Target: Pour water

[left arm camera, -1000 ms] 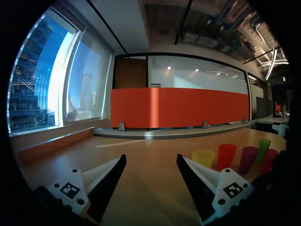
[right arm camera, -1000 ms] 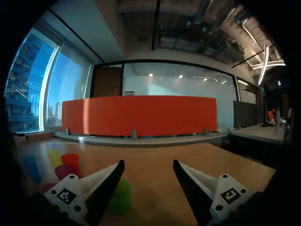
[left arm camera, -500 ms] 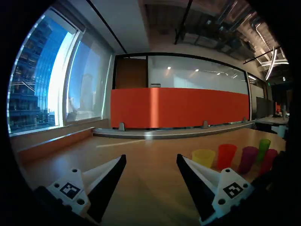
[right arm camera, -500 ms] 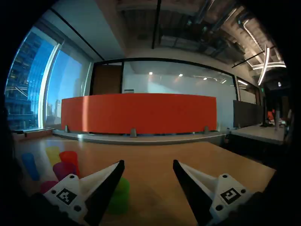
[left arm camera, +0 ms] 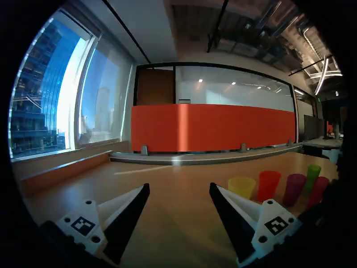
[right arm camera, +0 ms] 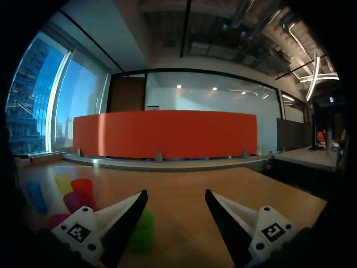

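Cups stand close together on the wooden table (left arm camera: 169, 174): a yellow cup (left arm camera: 241, 186), a red cup (left arm camera: 269, 184), a purple cup (left arm camera: 294, 188). A green cup (right arm camera: 145, 228) sits near the right gripper (right arm camera: 175, 192). It and the left gripper (left arm camera: 178, 185) are both spread wide and hold nothing. I cannot tell which cup has water. Best move slowly, get one cup between the fingers, then squeeze softly so it stays upright.

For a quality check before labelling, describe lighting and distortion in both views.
Left gripper view: window glare washes the left side; fisheye bows the orange partition. Right gripper view: green cup lies in dim shadow, low on the wooden table; ceiling dark.
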`<state>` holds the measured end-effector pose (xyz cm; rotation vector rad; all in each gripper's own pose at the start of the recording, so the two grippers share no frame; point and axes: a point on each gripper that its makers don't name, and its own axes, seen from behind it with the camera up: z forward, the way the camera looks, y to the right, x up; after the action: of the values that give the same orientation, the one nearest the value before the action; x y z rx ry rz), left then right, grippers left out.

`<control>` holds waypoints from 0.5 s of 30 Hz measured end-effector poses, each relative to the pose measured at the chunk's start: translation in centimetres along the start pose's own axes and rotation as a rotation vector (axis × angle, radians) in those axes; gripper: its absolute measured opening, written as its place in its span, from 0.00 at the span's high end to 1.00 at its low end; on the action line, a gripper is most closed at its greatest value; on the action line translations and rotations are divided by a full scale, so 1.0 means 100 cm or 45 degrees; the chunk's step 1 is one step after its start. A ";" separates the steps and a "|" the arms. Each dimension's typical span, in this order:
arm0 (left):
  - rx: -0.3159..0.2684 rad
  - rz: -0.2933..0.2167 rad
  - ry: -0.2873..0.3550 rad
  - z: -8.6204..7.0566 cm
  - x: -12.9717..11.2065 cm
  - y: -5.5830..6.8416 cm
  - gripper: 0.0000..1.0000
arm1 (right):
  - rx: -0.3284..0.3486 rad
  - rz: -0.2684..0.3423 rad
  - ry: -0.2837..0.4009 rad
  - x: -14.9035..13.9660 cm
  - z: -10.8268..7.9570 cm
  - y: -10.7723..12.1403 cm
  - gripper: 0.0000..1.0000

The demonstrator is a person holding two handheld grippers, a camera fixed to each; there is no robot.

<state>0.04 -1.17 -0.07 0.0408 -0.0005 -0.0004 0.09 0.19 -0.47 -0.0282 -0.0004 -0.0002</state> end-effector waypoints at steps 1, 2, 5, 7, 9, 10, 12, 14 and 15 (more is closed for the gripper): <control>0.000 0.000 0.000 0.000 0.000 0.000 0.00 | 0.000 0.000 0.000 0.000 0.000 0.000 0.00; 0.000 0.000 0.000 0.000 0.000 0.000 0.00 | 0.000 0.000 0.000 -0.001 0.000 0.000 0.00; 0.000 0.000 0.000 0.000 0.000 0.000 0.00 | 0.000 0.000 0.000 -0.001 0.000 0.000 0.00; 0.000 0.000 0.000 0.000 0.000 0.000 0.00 | 0.000 0.001 0.000 -0.002 0.000 0.000 0.00; 0.000 0.000 0.000 0.000 0.000 0.000 0.00 | 0.000 0.001 0.000 -0.002 0.000 0.000 0.00; 0.000 0.000 0.000 0.000 0.000 0.000 0.00 | 0.000 0.001 0.000 -0.002 0.000 0.000 0.00; 0.000 0.000 0.000 0.000 0.000 0.001 0.00 | 0.000 0.001 0.000 -0.002 0.000 0.001 0.00; 0.000 0.000 0.000 0.000 0.000 0.001 0.00 | 0.000 0.001 0.000 -0.001 0.000 0.001 0.00; 0.000 0.000 0.000 0.000 0.000 0.001 0.00 | 0.000 0.001 0.000 -0.001 0.000 0.001 0.00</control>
<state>0.05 -1.12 -0.03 0.0406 -0.0005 -0.0001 -0.04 0.29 -0.45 -0.0285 -0.0003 0.0009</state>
